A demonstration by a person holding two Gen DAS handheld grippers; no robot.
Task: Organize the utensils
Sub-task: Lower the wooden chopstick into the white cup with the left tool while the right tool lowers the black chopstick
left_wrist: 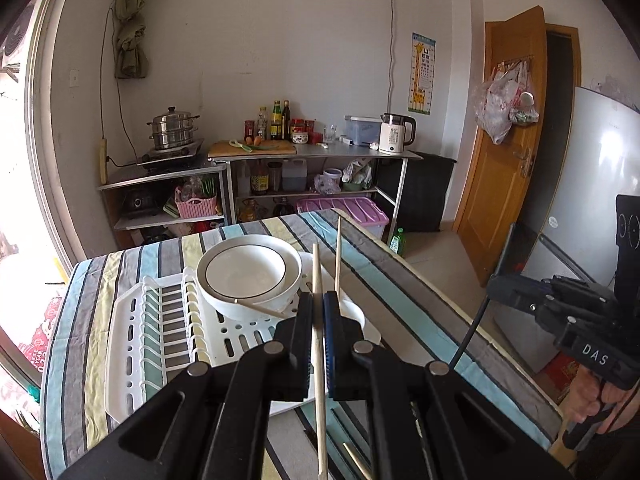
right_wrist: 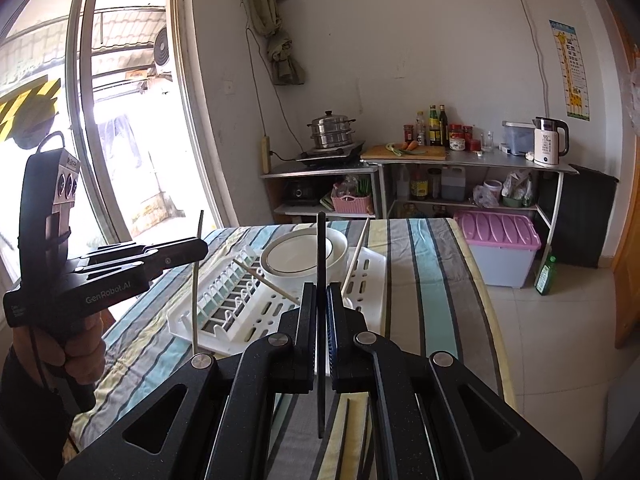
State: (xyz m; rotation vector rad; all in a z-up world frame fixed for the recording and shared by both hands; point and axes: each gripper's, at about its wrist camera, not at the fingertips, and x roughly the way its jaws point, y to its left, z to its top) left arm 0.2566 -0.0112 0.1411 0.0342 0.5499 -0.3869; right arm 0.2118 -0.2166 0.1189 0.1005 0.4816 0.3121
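Observation:
My left gripper [left_wrist: 319, 300] is shut on a pale wooden chopstick [left_wrist: 319, 360], held above the striped table; in the right wrist view this chopstick [right_wrist: 195, 288] stands nearly upright in the left gripper [right_wrist: 202, 249]. My right gripper [right_wrist: 320, 292] is shut on a black chopstick [right_wrist: 320, 248], also raised over the table. On the table lies a white dish rack [left_wrist: 160, 320] holding a white bowl [left_wrist: 248, 272]. One wooden chopstick [left_wrist: 338, 256] leans upright at the rack's right end. Another [left_wrist: 260, 308] lies slanted beside the bowl.
A thin dark utensil [right_wrist: 348, 420] lies on the striped tablecloth [right_wrist: 432, 280] near the front edge. Beyond the table are metal shelves with a steamer pot [right_wrist: 332, 130], bottles and a kettle [right_wrist: 548, 144]. A purple-lidded bin [right_wrist: 500, 248] and a green bottle stand on the floor.

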